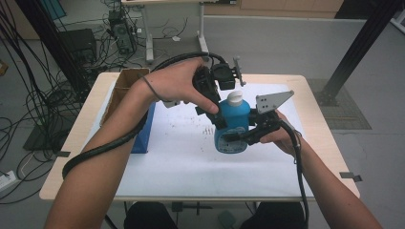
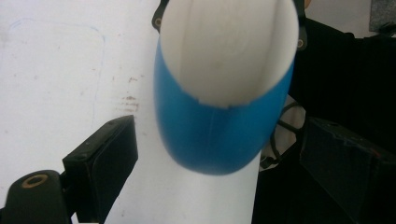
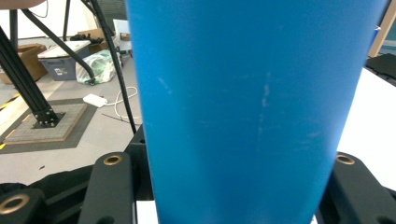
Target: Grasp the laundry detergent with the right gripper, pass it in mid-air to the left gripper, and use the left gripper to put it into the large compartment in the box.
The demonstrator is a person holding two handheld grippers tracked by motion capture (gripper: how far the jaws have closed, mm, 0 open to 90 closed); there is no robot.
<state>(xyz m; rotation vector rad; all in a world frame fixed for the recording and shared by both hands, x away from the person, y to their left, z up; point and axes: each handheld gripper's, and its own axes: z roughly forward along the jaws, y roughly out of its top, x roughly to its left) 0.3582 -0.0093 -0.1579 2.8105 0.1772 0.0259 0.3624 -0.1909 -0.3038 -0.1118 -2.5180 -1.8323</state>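
Note:
A blue bottle [image 1: 232, 125] with a white cap [image 1: 234, 98] stands upright on the white mat [image 1: 172, 152]. My right gripper [image 1: 239, 137] comes in from the right and is shut on the bottle's lower body; in the right gripper view the blue wall [image 3: 252, 107] spans the gap between both jaws. My left gripper [image 1: 221, 115] hangs from above at the bottle's left shoulder, pointing down. In the left gripper view it is open, with the cap [image 2: 229, 46] and the bottle [image 2: 210, 135] between its widely spread jaws, neither jaw touching.
An open cardboard box [image 1: 125, 83] and a blue box [image 1: 143, 130] stand at the mat's left edge. Dark specks [image 1: 205, 129] mark the mat left of the bottle. A black frame post [image 1: 358, 47] rises beyond the table's right corner; cables [image 1: 43, 100] litter the floor at left.

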